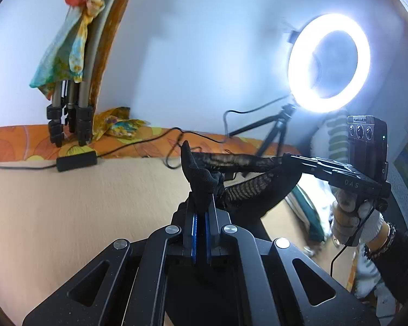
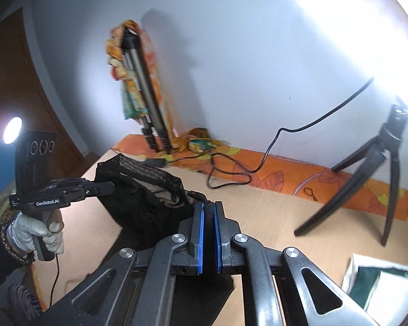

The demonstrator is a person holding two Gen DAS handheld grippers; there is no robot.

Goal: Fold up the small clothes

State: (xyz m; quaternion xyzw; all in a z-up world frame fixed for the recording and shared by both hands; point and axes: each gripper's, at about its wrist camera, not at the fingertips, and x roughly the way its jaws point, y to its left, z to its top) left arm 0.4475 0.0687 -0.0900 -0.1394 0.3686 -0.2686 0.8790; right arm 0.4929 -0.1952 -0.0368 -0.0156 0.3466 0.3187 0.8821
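Left tongs (image 2: 110, 187) marked GenRobot.AI, right tongs (image 1: 285, 160) DAS, gripping black garment (image 2: 147, 198)

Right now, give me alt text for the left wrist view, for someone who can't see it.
The left gripper and right gripper each pinch one end of a black mesh garment, held above a beige tabletop. A lit ring light glows behind.

Strong artificial lighting, heavy fisheye distortion, local motion blur.

The glowing white circular ring light (image 1: 328, 62) overexposes its surroundings in the left wrist view; in the right wrist view its glare whites out the upper right corner. The pale blue wall (image 2: 231, 40) carries soft shadows. Straight edges bow towards the dark vignetted corners. The black tripod legs (image 2: 367, 184) appear smeared.
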